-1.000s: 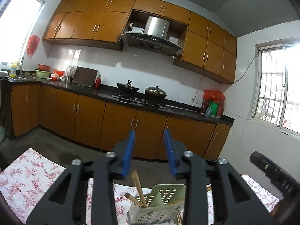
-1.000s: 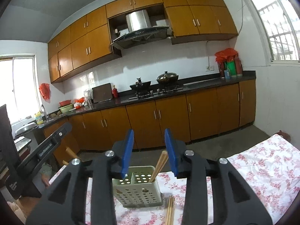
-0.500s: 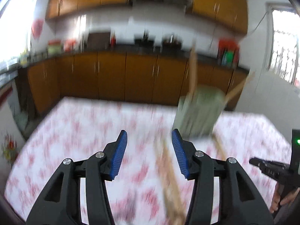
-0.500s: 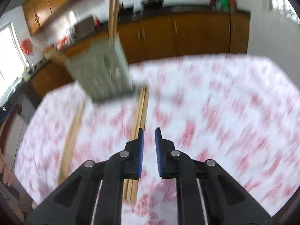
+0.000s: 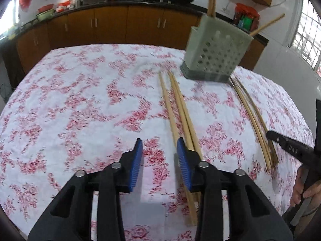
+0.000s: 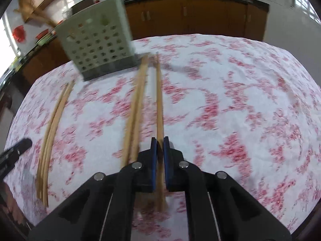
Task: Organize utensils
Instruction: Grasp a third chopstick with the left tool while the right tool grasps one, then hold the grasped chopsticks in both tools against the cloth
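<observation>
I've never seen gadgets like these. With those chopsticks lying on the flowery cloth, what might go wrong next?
The right gripper pinches a single chopstick near its end, so the long free part could swing or slip out when lifted. The utensil holder is light-looking and already holds sticks; poking it might tip it. The left gripper is open beside another bundle and may grab several together.
</observation>
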`<state>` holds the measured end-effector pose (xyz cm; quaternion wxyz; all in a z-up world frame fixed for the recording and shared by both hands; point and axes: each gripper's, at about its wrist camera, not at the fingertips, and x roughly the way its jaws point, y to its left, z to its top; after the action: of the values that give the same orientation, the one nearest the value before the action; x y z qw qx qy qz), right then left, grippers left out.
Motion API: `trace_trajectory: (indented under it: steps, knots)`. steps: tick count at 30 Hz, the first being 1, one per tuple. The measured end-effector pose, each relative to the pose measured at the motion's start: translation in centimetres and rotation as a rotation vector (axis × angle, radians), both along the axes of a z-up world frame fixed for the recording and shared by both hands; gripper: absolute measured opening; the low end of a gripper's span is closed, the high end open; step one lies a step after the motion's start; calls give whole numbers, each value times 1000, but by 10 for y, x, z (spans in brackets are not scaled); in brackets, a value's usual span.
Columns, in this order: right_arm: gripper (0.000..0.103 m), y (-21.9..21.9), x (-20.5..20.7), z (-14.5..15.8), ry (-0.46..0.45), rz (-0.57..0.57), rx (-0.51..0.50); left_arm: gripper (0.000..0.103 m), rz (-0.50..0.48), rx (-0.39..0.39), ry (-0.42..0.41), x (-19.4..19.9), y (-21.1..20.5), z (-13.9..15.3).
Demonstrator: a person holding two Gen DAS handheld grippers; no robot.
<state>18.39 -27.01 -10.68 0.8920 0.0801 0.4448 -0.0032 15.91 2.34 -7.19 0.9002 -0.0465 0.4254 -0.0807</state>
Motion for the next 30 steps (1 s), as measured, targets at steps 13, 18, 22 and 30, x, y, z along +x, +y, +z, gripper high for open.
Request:
trace_trajectory:
  steps: [13, 18, 22, 30]
  knots:
    - [13, 4, -5, 1, -25, 47, -84, 8, -47, 133, 23, 7, -27, -15]
    - [8, -21, 6, 2, -40, -40, -90, 8, 48, 147, 35, 31, 5, -14]
    - [9, -47, 15, 0, -44, -119, -80, 8, 111, 143, 32, 44, 38, -15]
    - [10, -49, 14, -1, -59, -118, -83, 8, 124, 120, 9, 45, 49, -16]
